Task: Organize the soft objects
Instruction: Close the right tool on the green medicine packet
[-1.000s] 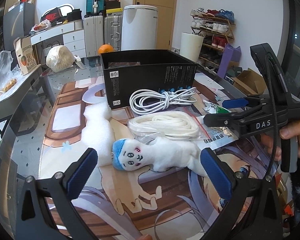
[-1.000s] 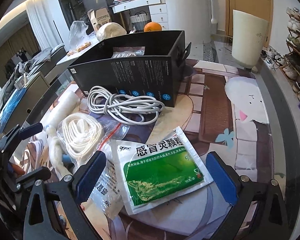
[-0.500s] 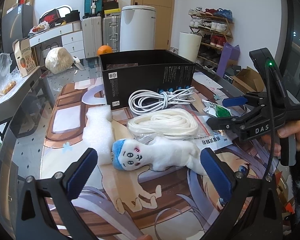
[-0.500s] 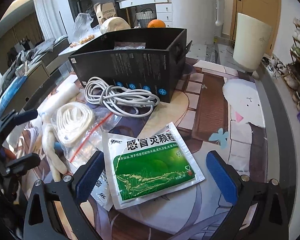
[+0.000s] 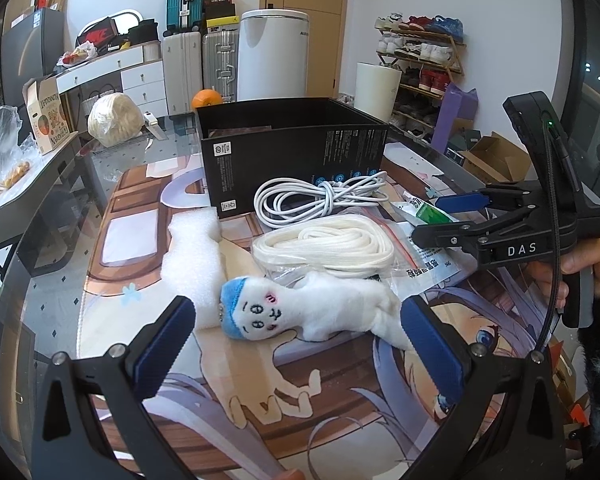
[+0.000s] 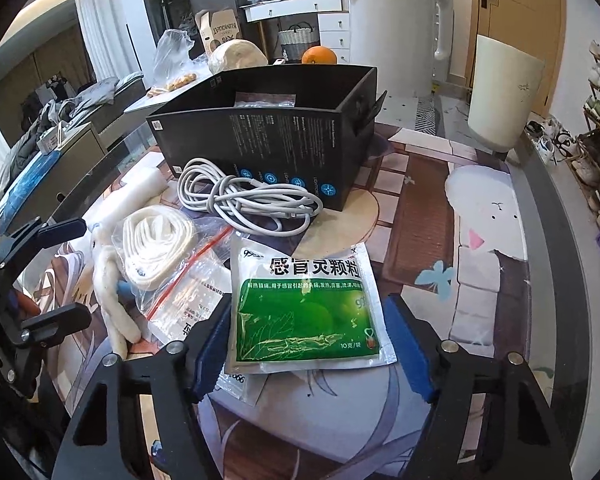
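Right hand-held gripper (image 6: 312, 344): jaws have just been closing, now bracketing the green sachet (image 6: 306, 312); left pad at its edge, right pad just beside its corner, firm pinch not confirmed

Left hand-held gripper (image 5: 296, 344): jaws wide apart, nothing clamped; plush toy (image 5: 300, 312) lies flat on the counter (image 5: 340, 392) between the pads, its tail end just beside the right pad

Beyond the toy: foam block (image 5: 192, 256) to the left, bagged white rope coil (image 5: 324, 244) straight ahead

Farther: white cable bundle (image 5: 320, 200), touching the front wall of the open black box (image 5: 296, 156)
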The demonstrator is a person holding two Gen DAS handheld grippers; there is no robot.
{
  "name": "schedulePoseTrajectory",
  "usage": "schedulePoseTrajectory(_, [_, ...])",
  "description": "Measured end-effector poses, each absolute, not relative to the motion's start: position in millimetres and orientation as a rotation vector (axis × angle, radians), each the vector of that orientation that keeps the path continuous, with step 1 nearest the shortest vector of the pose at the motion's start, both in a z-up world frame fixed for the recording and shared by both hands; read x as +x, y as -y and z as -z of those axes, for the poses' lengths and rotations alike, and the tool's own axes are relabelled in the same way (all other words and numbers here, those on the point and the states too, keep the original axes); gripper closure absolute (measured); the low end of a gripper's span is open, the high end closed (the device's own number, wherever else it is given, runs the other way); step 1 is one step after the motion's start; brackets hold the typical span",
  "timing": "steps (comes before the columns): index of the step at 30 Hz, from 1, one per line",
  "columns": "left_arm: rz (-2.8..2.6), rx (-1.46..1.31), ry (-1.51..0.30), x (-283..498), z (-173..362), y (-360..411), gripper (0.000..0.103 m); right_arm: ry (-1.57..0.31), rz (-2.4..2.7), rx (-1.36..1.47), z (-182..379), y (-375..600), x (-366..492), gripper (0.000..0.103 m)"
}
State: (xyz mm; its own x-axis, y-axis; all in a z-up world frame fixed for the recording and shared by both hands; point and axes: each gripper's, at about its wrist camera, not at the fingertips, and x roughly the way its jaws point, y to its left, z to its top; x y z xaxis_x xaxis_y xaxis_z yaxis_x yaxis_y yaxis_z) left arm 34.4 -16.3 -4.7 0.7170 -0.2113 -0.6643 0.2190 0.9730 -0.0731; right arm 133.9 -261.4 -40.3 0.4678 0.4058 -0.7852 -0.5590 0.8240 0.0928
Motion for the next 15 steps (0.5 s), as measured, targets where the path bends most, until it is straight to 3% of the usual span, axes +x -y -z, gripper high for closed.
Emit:
schedulePoseTrajectory(2, [0.238,0.01,-0.735,35,6,16,0.0,-0.904,-0.602,-0.191,39,261,132,0.043])
schedulePoseTrajectory(8, [0.242,0.01,-0.734,36,6,17,0.0,-0.896,-0.611,-0.197,38,262,130,0.056])
schedulePoseTrajectory(15, [0.257,-0.003,-0.74,36,6,17,0.0,-0.878,-0.615,-0.214,29,263,125,0.06])
